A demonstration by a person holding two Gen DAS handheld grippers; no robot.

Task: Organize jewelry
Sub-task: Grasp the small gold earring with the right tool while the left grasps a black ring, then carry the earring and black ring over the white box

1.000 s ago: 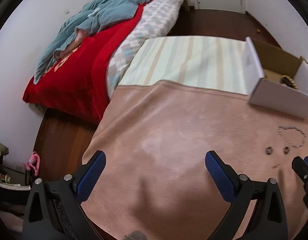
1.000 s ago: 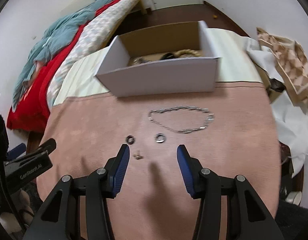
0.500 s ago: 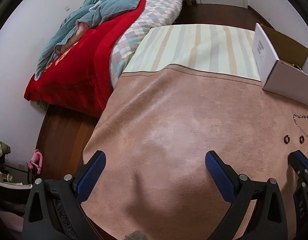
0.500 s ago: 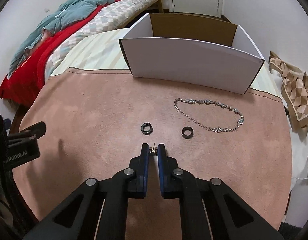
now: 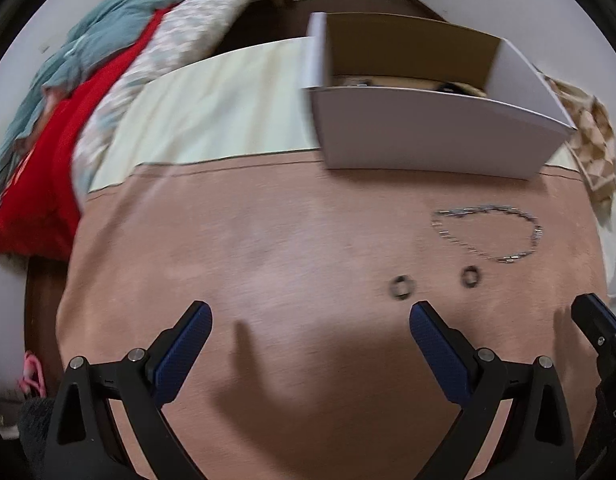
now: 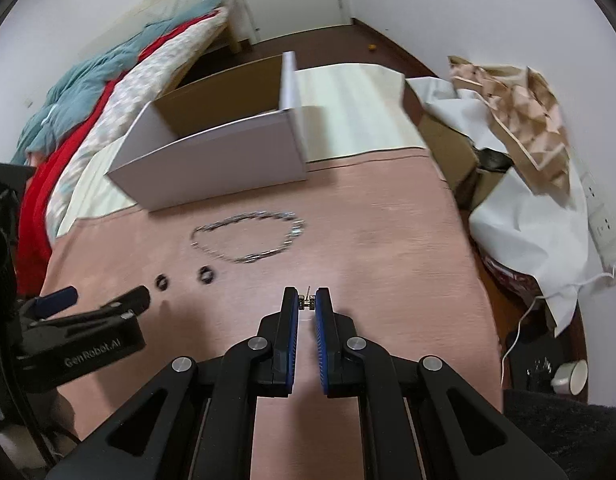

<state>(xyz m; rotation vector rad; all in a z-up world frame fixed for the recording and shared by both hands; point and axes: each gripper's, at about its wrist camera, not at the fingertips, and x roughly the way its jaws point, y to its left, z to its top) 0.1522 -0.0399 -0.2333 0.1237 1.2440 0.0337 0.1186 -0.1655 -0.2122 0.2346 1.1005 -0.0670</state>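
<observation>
Right gripper point(image 6: 307, 303), jaws clamped on a tiny earring point(image 6: 308, 300), should carry it steadily over the box point(image 6: 212, 168) wall before releasing; left gripper point(image 5: 308, 322) jaws gape empty.

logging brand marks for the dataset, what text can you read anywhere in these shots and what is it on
"GenRobot.AI": white lettering on the black body of the left gripper, seen from the right wrist view.
"DA": partial white letters on the black body of the right gripper at the left wrist view's edge; the rest is cut off.
No readable text on the white box.
</observation>
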